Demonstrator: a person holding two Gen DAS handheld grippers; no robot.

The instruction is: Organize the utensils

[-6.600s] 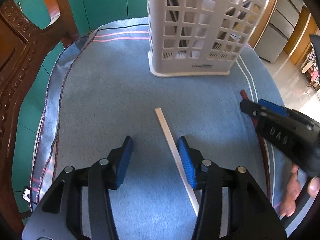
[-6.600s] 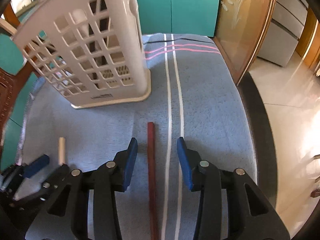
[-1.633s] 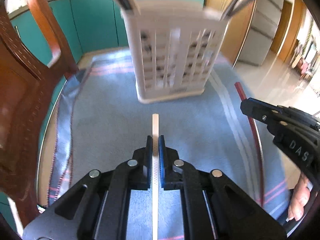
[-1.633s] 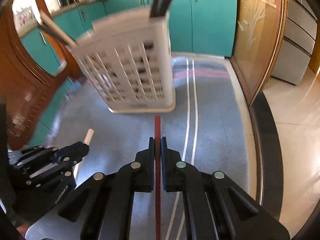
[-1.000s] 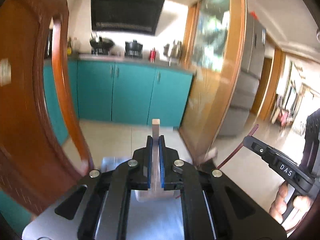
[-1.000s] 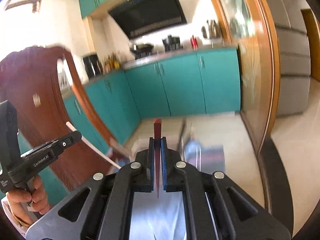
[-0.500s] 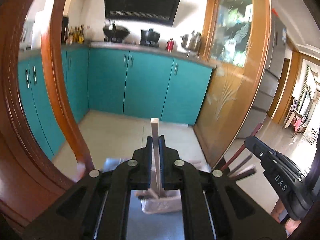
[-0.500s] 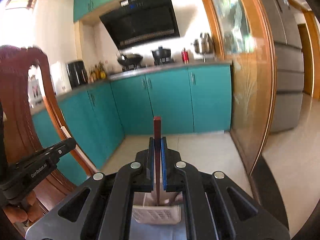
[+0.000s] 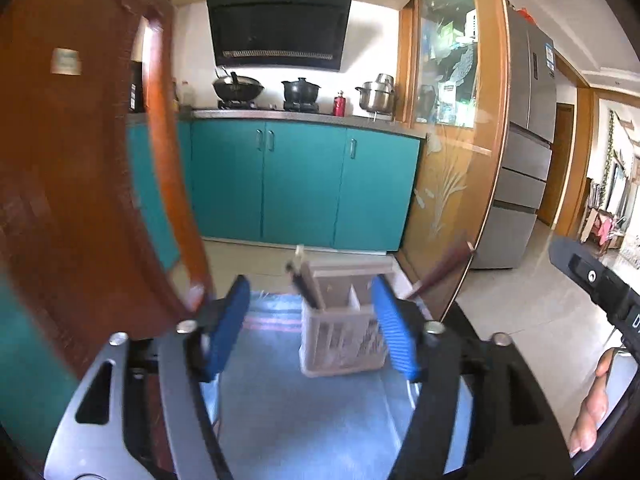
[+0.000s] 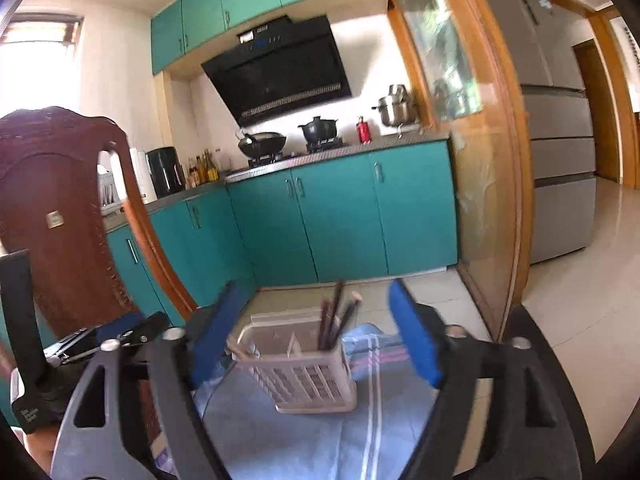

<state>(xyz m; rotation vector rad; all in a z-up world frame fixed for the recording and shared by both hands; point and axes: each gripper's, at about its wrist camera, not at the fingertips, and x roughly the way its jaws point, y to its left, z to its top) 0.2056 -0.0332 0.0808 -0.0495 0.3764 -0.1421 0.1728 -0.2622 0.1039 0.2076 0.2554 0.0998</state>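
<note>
A white slotted utensil basket [image 9: 344,344] [image 10: 304,376] stands on the blue cloth. Dark chopsticks [image 10: 334,316] stick up out of it. In the left wrist view a pale chopstick [image 9: 299,254] rises from its left side and a dark red chopstick [image 9: 440,270], blurred, leans out over its right rim. My left gripper [image 9: 312,332] hangs short of the basket, jaws opening, with nothing between the blue pads. My right gripper [image 10: 314,340] is likewise short of the basket, jaws opening and holding nothing. Each gripper shows at the edge of the other's view.
A carved wooden chair back [image 9: 80,160] [image 10: 60,220] rises close on the left. The striped blue cloth [image 9: 280,420] covers the table. A wood-framed glass door [image 9: 452,160] stands behind the basket on the right, with teal cabinets [image 10: 340,208] beyond. A hand [image 9: 596,400] grips the right tool.
Half a second ago each gripper was shut on an upright chopstick. Both have now sprung apart and let go, and the two chopsticks sit in the basket. Both grippers sank lower.
</note>
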